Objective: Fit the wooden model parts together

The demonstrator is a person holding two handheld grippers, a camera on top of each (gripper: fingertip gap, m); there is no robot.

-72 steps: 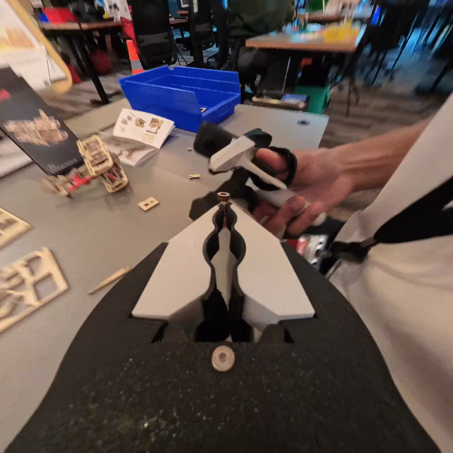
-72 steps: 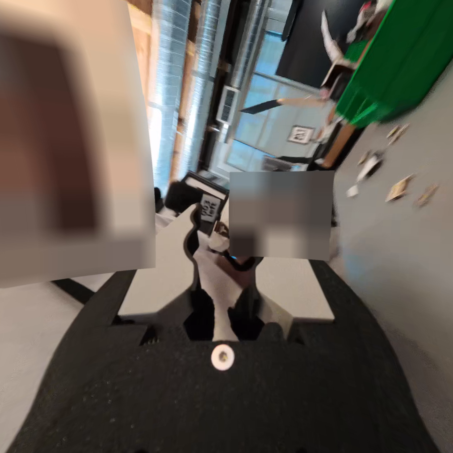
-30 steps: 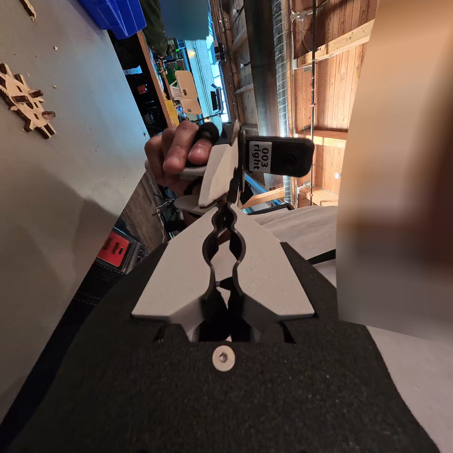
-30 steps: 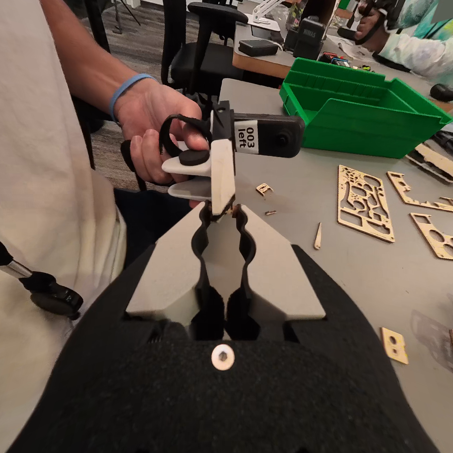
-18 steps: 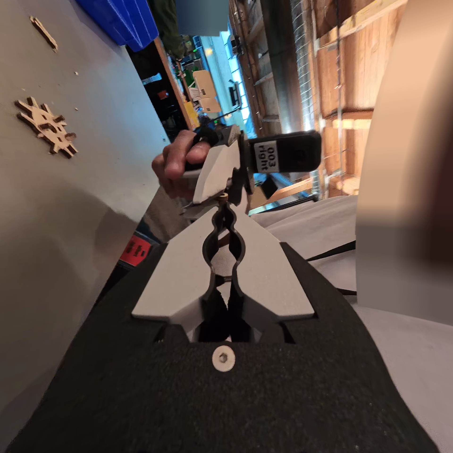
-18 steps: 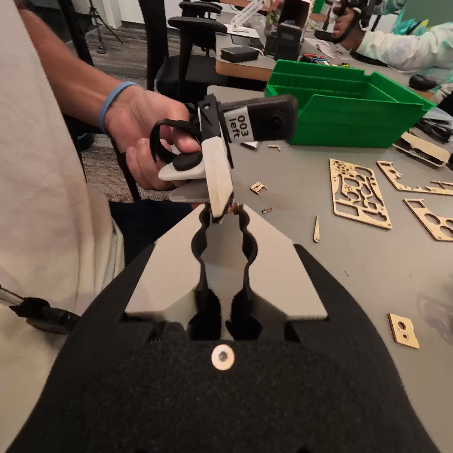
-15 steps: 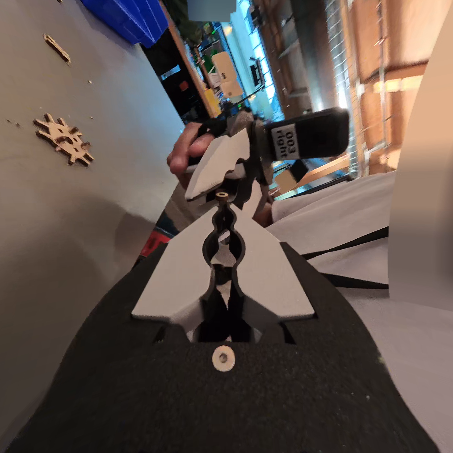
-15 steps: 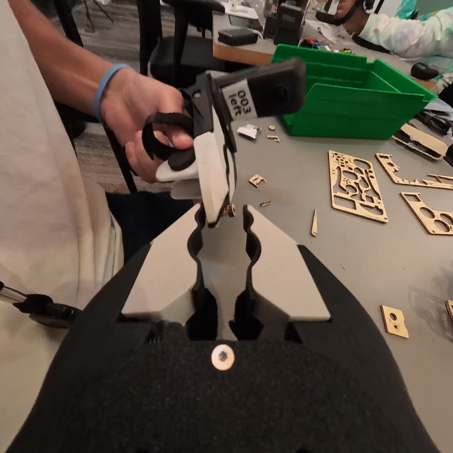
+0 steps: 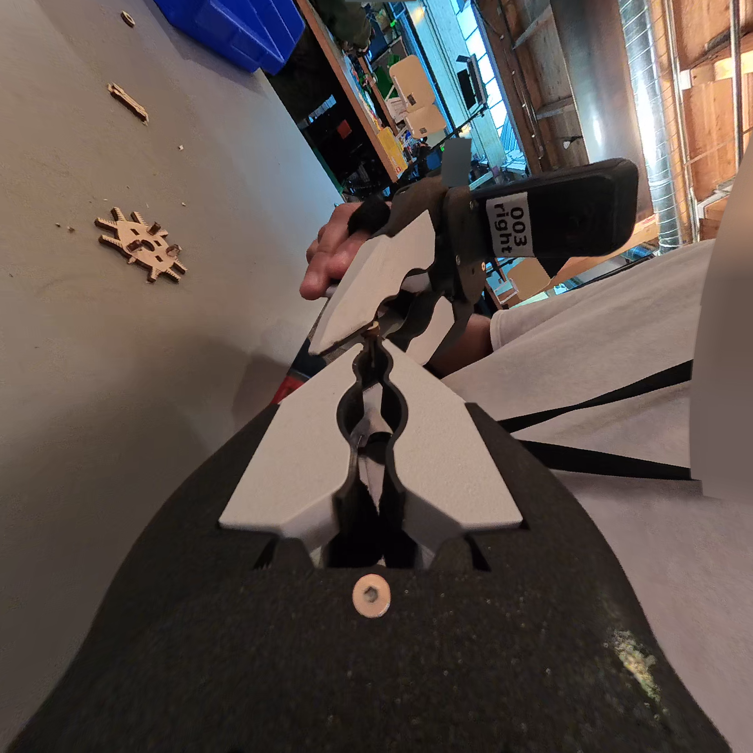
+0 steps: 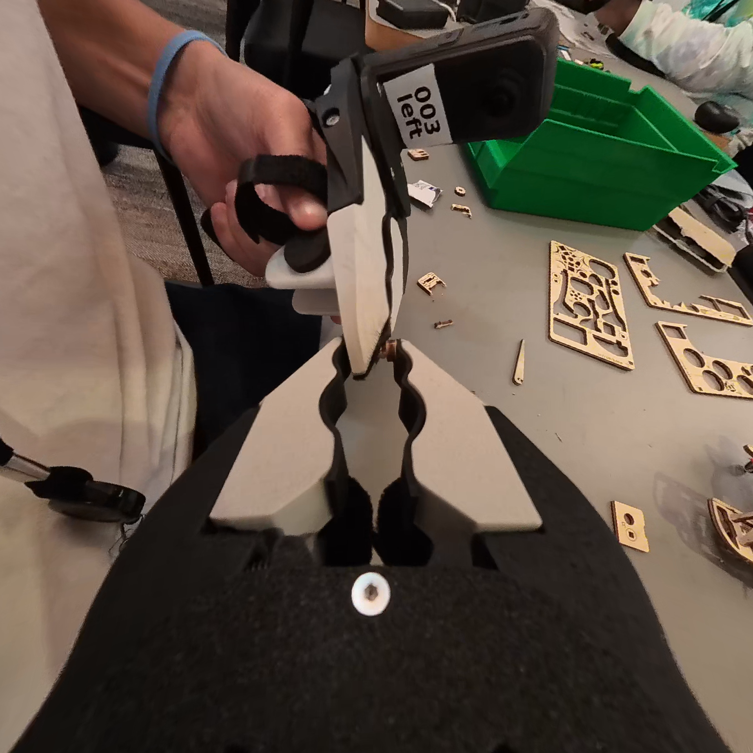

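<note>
My left gripper [image 9: 371,351] is shut on a small wooden peg [image 9: 371,327] with a round head that sticks out past its tips. My right gripper [image 10: 370,351] is open, its jaws a finger's width apart. The two grippers meet tip to tip above the table's near edge. In the right wrist view the left gripper's white fingers [image 10: 358,285] reach down into the gap of my right gripper. The peg's round head [image 10: 391,349] lies against the right gripper's right fingertip. In the left wrist view the right gripper's fingers [image 9: 366,281] straddle the peg.
On the grey table [image 9: 81,366] lie a toothed wooden piece [image 9: 140,244] and a blue bin [image 9: 236,28]. The right wrist view shows a green bin [image 10: 591,163], punched wooden sheets [image 10: 586,309], a wooden spike [image 10: 519,362] and a small plate [image 10: 629,525]. Both grippers' tips are close together, under 4 cm apart.
My right gripper's jaws have spread wider. The left gripper has tilted and pushed its tips, with the peg, into that gap. Both grippers stay tip to tip.
</note>
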